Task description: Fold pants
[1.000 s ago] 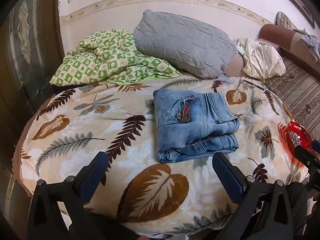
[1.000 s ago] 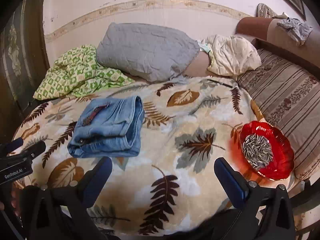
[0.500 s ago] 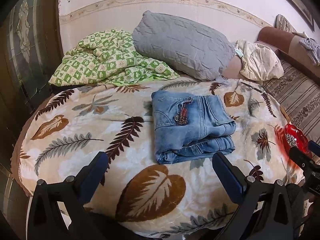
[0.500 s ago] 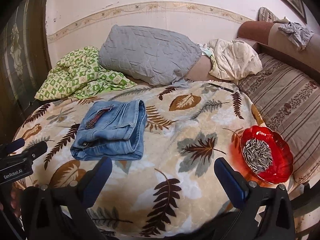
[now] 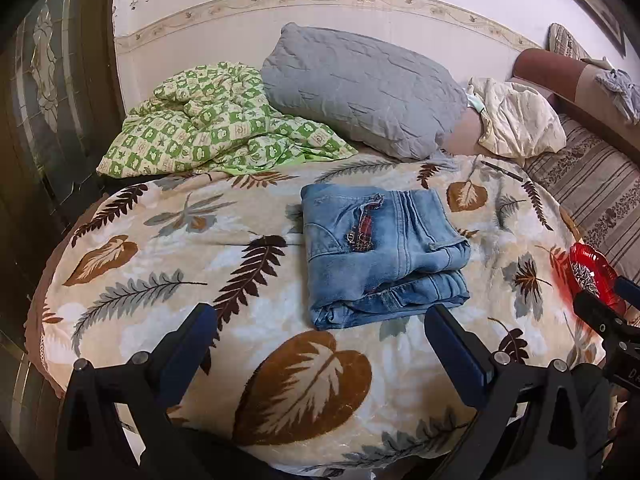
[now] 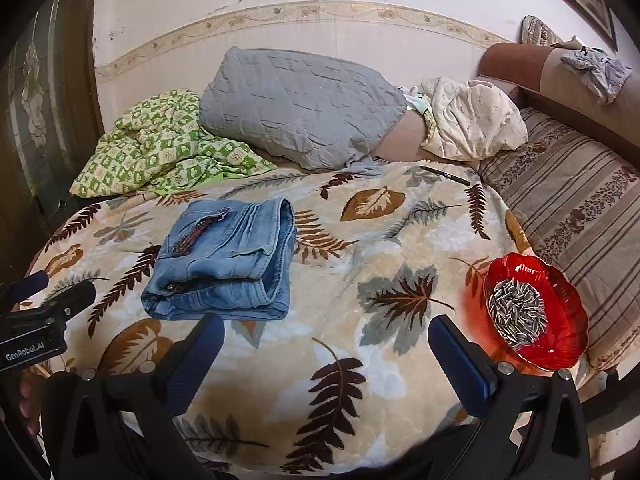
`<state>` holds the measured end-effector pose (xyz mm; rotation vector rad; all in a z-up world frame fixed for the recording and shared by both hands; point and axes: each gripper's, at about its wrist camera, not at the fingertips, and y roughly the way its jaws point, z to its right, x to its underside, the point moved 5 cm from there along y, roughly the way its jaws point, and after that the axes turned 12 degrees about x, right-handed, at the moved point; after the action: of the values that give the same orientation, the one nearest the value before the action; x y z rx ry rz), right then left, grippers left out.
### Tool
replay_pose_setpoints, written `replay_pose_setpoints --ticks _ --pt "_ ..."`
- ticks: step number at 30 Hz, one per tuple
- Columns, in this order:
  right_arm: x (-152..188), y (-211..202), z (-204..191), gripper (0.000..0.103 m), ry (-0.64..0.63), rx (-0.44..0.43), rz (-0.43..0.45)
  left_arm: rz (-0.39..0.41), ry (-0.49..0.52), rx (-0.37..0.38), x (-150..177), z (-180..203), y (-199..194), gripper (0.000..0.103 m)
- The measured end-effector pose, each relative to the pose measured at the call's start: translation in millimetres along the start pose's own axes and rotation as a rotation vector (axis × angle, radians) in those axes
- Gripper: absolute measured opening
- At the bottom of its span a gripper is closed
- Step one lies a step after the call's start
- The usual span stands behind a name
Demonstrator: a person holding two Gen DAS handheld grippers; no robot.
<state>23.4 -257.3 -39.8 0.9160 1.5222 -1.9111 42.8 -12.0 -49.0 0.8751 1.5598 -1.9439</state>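
Left claw [image 5: 320,336] jaws wide apart, empty, hovering at the near bed edge just short of the jeans [image 5: 380,248]. Jeans lie on the leaf-print blanket [image 5: 168,264], mid-bed, folded into a compact stack. Right claw [image 6: 326,344] also spread, empty, well clear. Fold looks done; at most a tidy-up left. Count: one pair of jeans, one green quilt [image 5: 216,128], one grey pillow [image 5: 360,88], one red bowl [image 6: 536,312] of seeds.
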Motion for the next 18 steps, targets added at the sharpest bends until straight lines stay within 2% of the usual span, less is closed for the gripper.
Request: replay_pose_setpoints --ticks 18 --pt "0.6 2.1 -4.3 0.103 -0.006 -0.008 -0.008 -0.001 0.002 -0.001 1.2 0.0 0.3 0.103"
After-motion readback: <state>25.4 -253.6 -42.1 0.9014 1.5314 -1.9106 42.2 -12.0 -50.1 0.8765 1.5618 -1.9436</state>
